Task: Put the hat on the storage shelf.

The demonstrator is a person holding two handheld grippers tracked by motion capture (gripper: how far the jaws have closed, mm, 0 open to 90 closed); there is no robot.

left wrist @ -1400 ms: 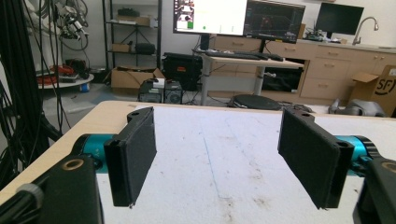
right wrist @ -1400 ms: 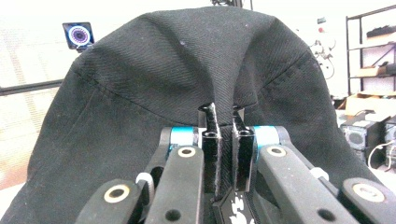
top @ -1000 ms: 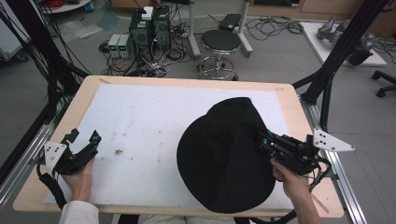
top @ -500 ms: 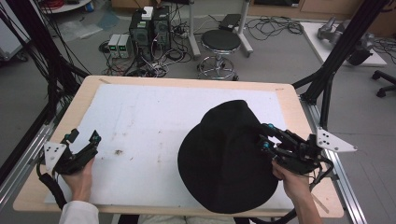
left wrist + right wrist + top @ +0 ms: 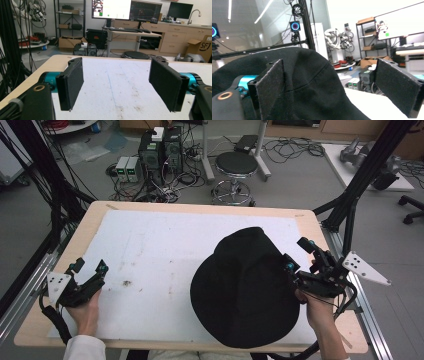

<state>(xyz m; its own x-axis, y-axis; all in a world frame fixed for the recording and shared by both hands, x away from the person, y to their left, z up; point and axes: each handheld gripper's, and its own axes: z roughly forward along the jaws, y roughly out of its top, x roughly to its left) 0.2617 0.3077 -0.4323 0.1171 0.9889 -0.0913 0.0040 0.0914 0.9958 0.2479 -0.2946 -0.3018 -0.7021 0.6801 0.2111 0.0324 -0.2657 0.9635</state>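
A black fabric bucket hat (image 5: 247, 287) lies at the white table mat's (image 5: 165, 245) 4 o'clock; right gripper (image 5: 299, 254), jaws spread, straddles its brim; left gripper (image 5: 89, 266) at 8 o'clock, jaws apart, holding nothing

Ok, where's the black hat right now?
In the high view the black hat lies on the table's right half, near the front edge, with the open right gripper at its right side.

"SF", seemingly, on cardboard box (image 5: 203, 47)
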